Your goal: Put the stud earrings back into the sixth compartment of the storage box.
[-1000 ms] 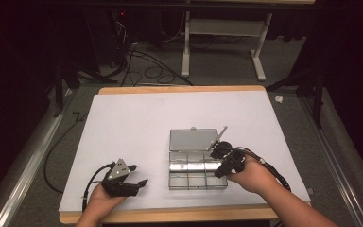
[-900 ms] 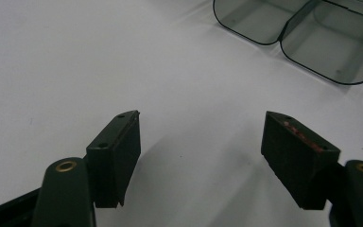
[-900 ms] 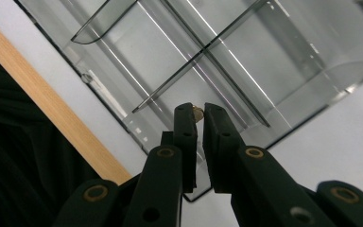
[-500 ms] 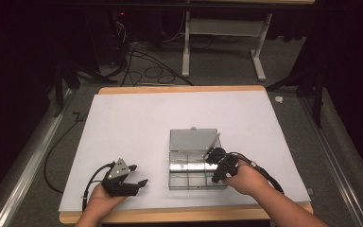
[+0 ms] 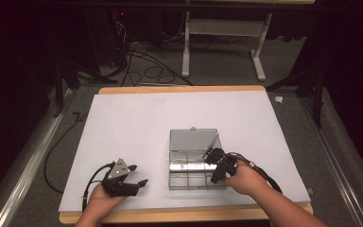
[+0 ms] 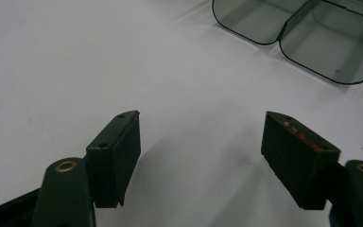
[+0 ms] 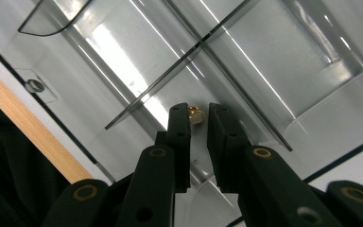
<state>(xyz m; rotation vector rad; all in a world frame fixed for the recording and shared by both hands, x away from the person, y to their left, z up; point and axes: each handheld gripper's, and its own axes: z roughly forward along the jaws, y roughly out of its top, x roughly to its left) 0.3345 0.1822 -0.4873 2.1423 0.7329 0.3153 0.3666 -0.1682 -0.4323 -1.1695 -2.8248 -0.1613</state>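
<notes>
The right claw has just been opening, its jaws a slit apart; a small brass piece — seemingly freed — lies between their tips in the clear compartment box. The left claw gapes empty on the desk.

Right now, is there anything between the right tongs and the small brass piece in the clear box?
Nothing visible. In the right gripper view the small brass piece sits at the tips of the right tongs, whose jaws have just been opening slightly. The dividers of the clear compartment box run beyond it, not across the gap.
</notes>
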